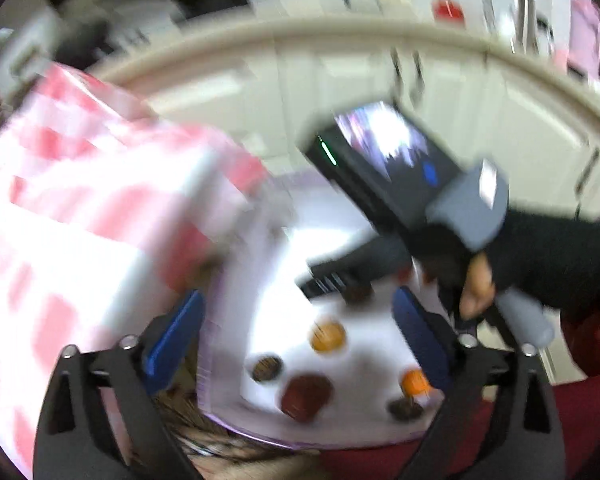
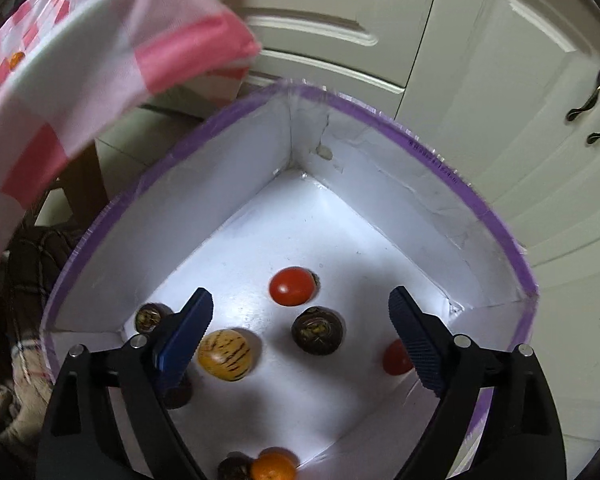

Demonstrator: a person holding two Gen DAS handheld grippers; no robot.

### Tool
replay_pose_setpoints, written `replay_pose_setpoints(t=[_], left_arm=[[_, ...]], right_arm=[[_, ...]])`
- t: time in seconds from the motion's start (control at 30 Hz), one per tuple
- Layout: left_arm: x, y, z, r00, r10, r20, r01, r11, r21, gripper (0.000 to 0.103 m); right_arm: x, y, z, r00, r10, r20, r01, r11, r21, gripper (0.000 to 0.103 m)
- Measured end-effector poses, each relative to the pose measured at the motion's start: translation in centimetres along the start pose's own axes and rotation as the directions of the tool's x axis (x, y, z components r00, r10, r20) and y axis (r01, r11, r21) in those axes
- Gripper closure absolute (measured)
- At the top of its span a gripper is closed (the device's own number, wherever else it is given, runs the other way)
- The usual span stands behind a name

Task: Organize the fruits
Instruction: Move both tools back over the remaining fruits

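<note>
A: Right hand-held gripper (image 2: 300, 316)?
B: Fingers spread, empty, above white box (image 2: 236, 184). Inside: red tomato (image 2: 292, 286), yellow striped fruit (image 2: 225, 355), dark round fruit (image 2: 318, 330).
A: Left hand-held gripper (image 1: 298, 324)?
B: Spread too, empty; view blurred, fruit probably the same box's.

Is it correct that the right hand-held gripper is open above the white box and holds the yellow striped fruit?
Not quite. In the right wrist view, the right hand-held gripper is open above the white box but holds nothing; the yellow striped fruit lies on the box floor.
</note>
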State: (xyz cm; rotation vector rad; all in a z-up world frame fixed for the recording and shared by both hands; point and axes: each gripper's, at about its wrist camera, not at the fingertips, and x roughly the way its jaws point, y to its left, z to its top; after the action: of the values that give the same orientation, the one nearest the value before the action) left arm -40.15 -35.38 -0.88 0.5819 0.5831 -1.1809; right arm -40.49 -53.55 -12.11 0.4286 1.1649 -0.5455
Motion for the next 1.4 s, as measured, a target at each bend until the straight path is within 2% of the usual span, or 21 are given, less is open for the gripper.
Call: replay_pose_setpoints(t=[0.03,0.1,0.17,0.27,0.33,0.37,0.4,0.47,0.5,0.57,0.6,0.67,0.77,0.87,1.03,1.17,1.27,1.33,1.4], left_arm=[[-1.7,1.0,0.2,0.997,0.041,0.065,-0.039,0.999,-0.029,0.002],[-4.1,3.1,0.3,0.986,0.093,0.140,-0.080,0.992,-0.092,0.002],[-6.0,5.7,0.6,0.977,0.131,0.169,-0.105,0.982,-0.155,0.002],[-8.5,9.9,0.1,0.955,0.221,0.198,-0.164,0.950,-0.267,0.002],[-10.4,13.5,-0.7,0.937,0.295,0.184,-0.213,0.905,-0.367,0.002],[-11.3,15.3,-1.2,0.929,0.326,0.173,-0.230,0.878,-0.421,0.002],[-12.1,16.9,-1.8,0.922,0.352,0.158,-0.243,0.847,-0.473,0.002],[-13.1,20.5,-3.4,0.911,0.398,0.110,-0.272,0.780,-0.563,0.002],[-13.6,22.8,-4.4,0.906,0.416,0.075,-0.284,0.730,-0.621,0.002],[-14.1,25.8,-6.2,0.897,0.442,0.011,-0.318,0.663,-0.678,0.002],[-14.1,27.3,-6.9,0.892,0.451,-0.016,-0.332,0.631,-0.701,0.002],[-14.5,31.1,-8.9,0.868,0.487,-0.098,-0.386,0.535,-0.751,0.002],[-15.9,35.7,-11.3,0.835,0.524,-0.165,-0.431,0.438,-0.789,0.002],[-17.1,39.5,-13.1,0.798,0.566,-0.208,-0.468,0.363,-0.806,0.002],[-17.6,44.9,-14.9,0.736,0.617,-0.277,-0.538,0.285,-0.794,0.002],[-16.8,48.6,-15.7,0.723,0.615,-0.314,-0.557,0.249,-0.792,0.002],[-16.2,51.4,-16.1,0.715,0.618,-0.327,-0.557,0.220,-0.801,0.002],[-15.9,53.3,-16.4,0.709,0.622,-0.332,-0.551,0.195,-0.811,0.002],[-15.7,55.0,-16.9,0.711,0.620,-0.331,-0.538,0.176,-0.825,0.002]], right_arm=[[-0.6,0.3,0.2,1.000,-0.004,0.011,0.004,1.000,-0.003,0.016],[-2.1,1.2,0.7,0.999,-0.017,0.042,0.018,1.000,-0.022,0.016],[-3.8,2.2,1.1,0.996,-0.028,0.085,0.032,0.998,-0.045,0.016],[-7.2,4.1,1.9,0.981,-0.020,0.192,0.033,0.997,-0.066,0.016],[-10.5,5.5,2.3,0.950,0.029,0.311,-0.003,0.996,-0.086,0.016],[-11.5,6.0,2.3,0.938,0.048,0.344,-0.017,0.996,-0.093,0.016],[-13.1,6.7,2.4,0.914,0.087,0.397,-0.048,0.993,-0.108,0.016],[-15.4,8.0,2.7,0.866,0.148,0.478,-0.098,0.987,-0.128,0.016],[-16.8,9.0,2.8,0.836,0.178,0.518,-0.123,0.982,-0.140,0.016],[-18.0,11.0,3.3,0.803,0.226,0.551,-0.156,0.973,-0.172,0.016],[-18.4,11.9,3.5,0.798,0.244,0.551,-0.168,0.968,-0.185,0.016],[-18.4,13.8,4.3,0.794,0.280,0.540,-0.193,0.958,-0.212,0.016],[-17.2,17.7,5.8,0.820,0.321,0.474,-0.219,0.941,-0.259,0.016],[-15.6,21.7,6.4,0.827,0.363,0.430,-0.241,0.919,-0.313,0.016],[-13.2,28.1,7.2,0.845,0.400,0.355,-0.261,0.888,-0.379,0.016],[-12.5,32.6,8.7,0.831,0.451,0.325,-0.303,0.857,-0.416,0.016],[-12.3,35.6,10.0,0.826,0.468,0.315,-0.302,0.839,-0.452,0.016],[-11.9,37.6,11.0,0.829,0.472,0.302,-0.299,0.828,-0.474,0.016],[-11.0,39.5,12.2,0.835,0.475,0.277,-0.306,0.820,-0.484,0.016]])
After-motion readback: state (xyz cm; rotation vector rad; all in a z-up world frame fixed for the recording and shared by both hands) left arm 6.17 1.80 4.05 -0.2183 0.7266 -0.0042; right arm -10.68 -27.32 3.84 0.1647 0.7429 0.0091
